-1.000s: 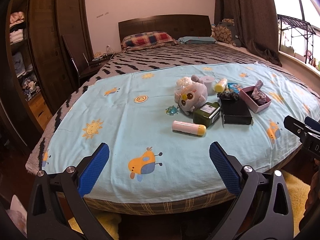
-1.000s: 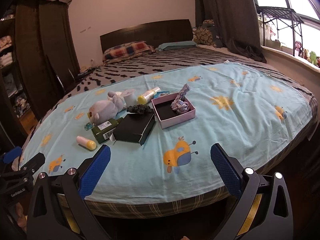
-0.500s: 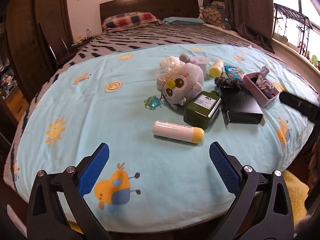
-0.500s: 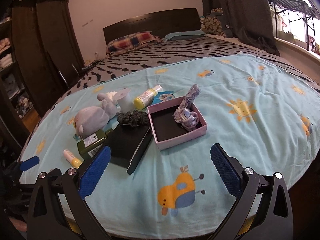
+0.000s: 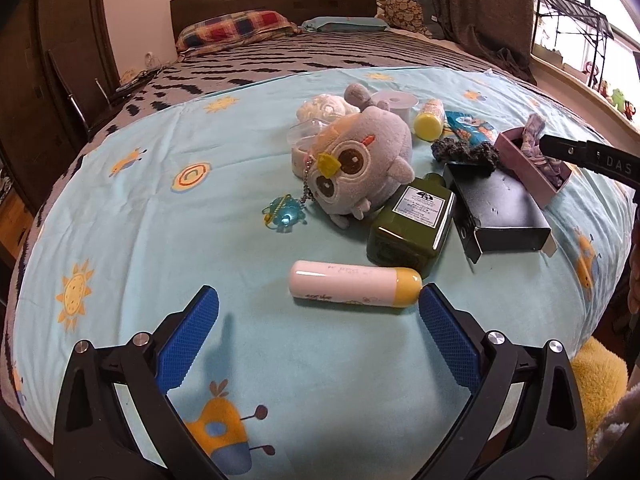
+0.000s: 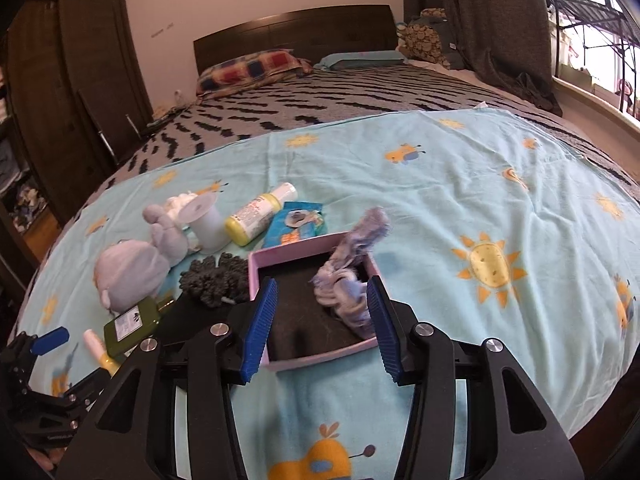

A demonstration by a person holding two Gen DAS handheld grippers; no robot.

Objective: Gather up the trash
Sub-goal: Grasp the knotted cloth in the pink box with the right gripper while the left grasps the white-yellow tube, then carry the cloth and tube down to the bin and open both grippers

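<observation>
Both grippers, left (image 5: 316,336) and right (image 6: 320,324), have black frames, silver screws and ribbed blue fingers (image 5: 188,336).

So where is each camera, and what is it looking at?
Left wrist: rides on the left tool, looking down its blue fingers across the bed at the white and yellow tube.
Right wrist: rides on the right tool, looking over the pink box; the left tool shows at lower left.
Both see the grey owl plush and green bottle.
</observation>
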